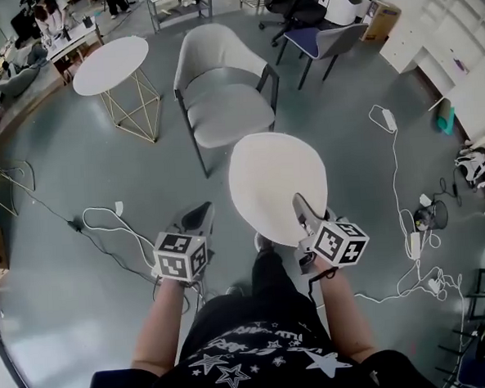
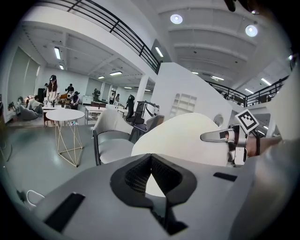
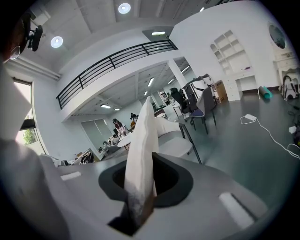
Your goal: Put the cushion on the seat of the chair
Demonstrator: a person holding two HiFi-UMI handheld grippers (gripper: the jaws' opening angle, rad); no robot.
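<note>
While the person stands on the grey floor facing the chair, the round white cushion is up in the air in front of them, and it's the right gripper doing the carrying. Look at that grip: the jaws are nearly closed, pinching the cushion's near edge between them. In the right gripper view the cushion rises edge-on straight out of the pinch, a thin white blade. From the head view it shows as a broad pale oval between the person and the chair. Its far edge comes close to the front of the seat, but the cushion is not on the seat yet.

Over on the other side, the left gripper hangs just beside the cushion's lower left edge, apart from it. Its jaws are brought together tip to tip and they have hold of nothing. The left gripper view looks past those closed tips at the cushion's pale face, with the right gripper clamped on at its right edge.

The chair itself is light grey with dark legs, its back curved round the seat. Left of it stands a round white table on thin gold wire legs. A white cable loops over the floor near the left gripper.
</note>
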